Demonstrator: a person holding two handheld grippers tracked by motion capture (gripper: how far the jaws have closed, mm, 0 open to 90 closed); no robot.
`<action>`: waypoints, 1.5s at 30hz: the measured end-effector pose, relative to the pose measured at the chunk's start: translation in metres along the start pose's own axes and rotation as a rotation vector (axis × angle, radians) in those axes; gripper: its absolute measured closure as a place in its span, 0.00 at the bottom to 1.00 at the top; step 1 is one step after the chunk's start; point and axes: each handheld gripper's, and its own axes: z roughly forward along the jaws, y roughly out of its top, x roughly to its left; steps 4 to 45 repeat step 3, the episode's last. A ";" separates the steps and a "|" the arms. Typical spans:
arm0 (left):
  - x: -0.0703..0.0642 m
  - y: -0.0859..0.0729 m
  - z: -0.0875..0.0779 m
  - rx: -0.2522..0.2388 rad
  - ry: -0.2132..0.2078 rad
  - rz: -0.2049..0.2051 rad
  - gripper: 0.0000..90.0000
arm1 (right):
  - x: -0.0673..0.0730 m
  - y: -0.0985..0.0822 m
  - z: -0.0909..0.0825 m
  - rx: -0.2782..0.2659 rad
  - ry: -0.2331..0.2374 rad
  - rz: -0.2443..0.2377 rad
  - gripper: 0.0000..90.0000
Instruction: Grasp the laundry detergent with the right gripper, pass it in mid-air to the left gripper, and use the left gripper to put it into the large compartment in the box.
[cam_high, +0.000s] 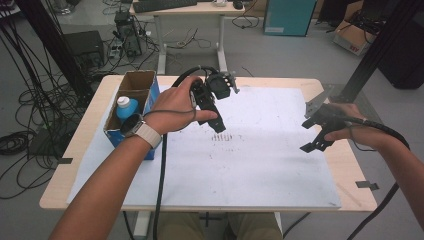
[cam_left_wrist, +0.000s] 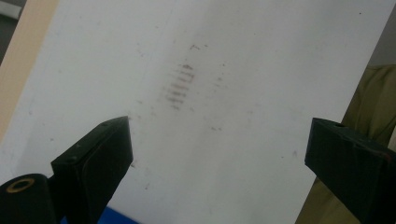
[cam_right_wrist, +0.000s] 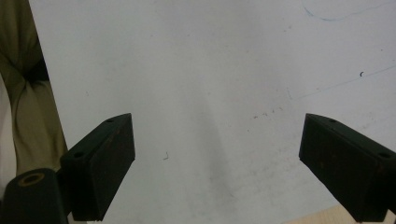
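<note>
White laminated sheet (cam_high: 260, 150), matte and smooth, covers most of the pale wood table (cam_high: 350, 165); faint grey scuffs sit in a short ladder of marks (cam_high: 220, 137) near its middle.

Left gripper (cam_high: 218, 125) hangs above those scuffs, close to the cardboard box (cam_high: 135, 100) at the table's left edge. Its 2 black jaws stand wide apart in the left gripper view, with bare sheet between them and nothing held. Right gripper (cam_high: 312, 140) is well apart over the sheet's right side, jaws likewise spread wide and empty in the right gripper view.

Nearest thing to work on: a bottle (cam_high: 127, 107) with a white cap and light blue body, standing upright in the box's near compartment. Box is brown corrugated card inside with blue printed outer walls, open top, and a divider across the middle.

Risks, as judged:
- Box walls are thin and light; a jaw reaching in at an angle could catch the rim and drag or tip the box off the table edge.
- Bottle looks smooth and rounded; a pinch on the cap alone could slip or twist.
- Left cable (cam_high: 161, 175) trails across the near sheet and could snag on the box corner.
- Divider leaves little room for 2 spread jaws.
</note>
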 end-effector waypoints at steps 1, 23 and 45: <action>0.001 0.000 0.000 -0.002 0.006 0.007 0.09 | 0.000 0.000 0.000 0.000 -0.001 0.002 0.12; 0.000 0.000 0.001 -0.006 0.006 0.001 0.09 | 0.000 0.000 0.000 -0.003 0.000 -0.002 0.12; 0.000 0.000 0.001 -0.006 0.006 0.001 0.09 | 0.000 0.000 0.000 -0.003 0.000 -0.002 0.12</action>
